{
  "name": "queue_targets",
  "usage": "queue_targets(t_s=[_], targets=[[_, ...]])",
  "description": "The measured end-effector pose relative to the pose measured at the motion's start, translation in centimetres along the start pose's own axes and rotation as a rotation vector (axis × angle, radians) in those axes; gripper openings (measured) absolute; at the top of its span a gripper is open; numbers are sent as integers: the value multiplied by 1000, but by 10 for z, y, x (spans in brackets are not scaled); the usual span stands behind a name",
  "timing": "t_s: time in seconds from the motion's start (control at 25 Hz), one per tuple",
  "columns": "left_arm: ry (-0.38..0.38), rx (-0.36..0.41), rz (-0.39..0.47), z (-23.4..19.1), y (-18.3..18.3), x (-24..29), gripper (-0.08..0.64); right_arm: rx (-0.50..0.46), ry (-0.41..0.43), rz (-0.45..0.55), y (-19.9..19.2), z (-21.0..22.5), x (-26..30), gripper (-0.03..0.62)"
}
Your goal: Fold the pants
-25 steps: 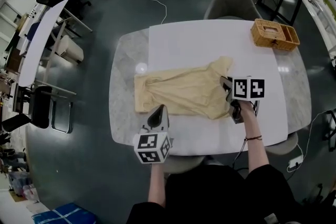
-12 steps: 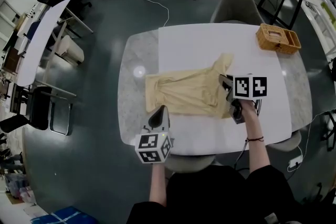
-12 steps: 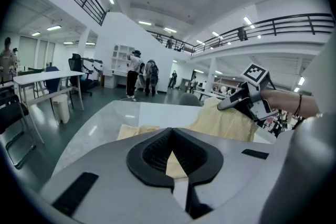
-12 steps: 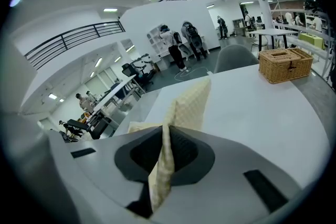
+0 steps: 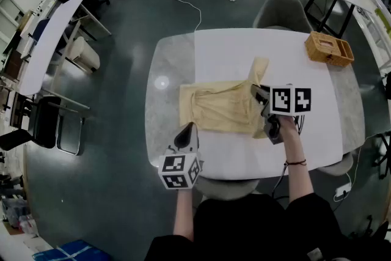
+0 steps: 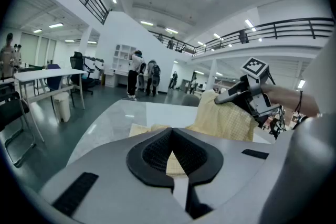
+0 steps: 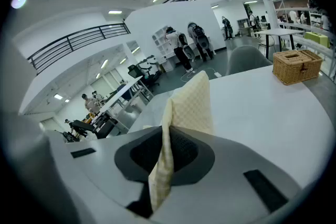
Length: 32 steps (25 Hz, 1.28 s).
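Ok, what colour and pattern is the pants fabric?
Pale yellow with a fine check; the pants show it best in the right gripper view.

pale yellow checked pants (image 5: 223, 108); white table (image 5: 244, 49) with grey marbled edge; tan woven basket (image 5: 330, 50).

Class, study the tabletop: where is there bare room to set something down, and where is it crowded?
Free: the white far strip between the pants and the wicker basket; the right side beyond the right gripper; the table left of the pants. Crowded: the middle, where the left gripper also holds the pants.
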State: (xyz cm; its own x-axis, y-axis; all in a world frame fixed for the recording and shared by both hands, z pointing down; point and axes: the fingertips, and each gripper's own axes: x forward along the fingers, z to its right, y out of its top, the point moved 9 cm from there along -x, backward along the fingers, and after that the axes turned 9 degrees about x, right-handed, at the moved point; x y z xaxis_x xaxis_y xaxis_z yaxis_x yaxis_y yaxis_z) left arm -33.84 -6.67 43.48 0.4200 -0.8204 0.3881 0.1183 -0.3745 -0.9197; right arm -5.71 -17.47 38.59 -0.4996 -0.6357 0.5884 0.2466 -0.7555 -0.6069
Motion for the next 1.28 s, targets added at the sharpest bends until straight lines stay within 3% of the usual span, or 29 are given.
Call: queue_targets(t_s=[0.44,1.28], targets=[[5,-14,-3,-28,-9,-11,14,-45,55,-18,-3,-52,31,32],[-2,-50,-42,-65,-28,-15,14,-109,81,-133,-27,-118,115,32]])
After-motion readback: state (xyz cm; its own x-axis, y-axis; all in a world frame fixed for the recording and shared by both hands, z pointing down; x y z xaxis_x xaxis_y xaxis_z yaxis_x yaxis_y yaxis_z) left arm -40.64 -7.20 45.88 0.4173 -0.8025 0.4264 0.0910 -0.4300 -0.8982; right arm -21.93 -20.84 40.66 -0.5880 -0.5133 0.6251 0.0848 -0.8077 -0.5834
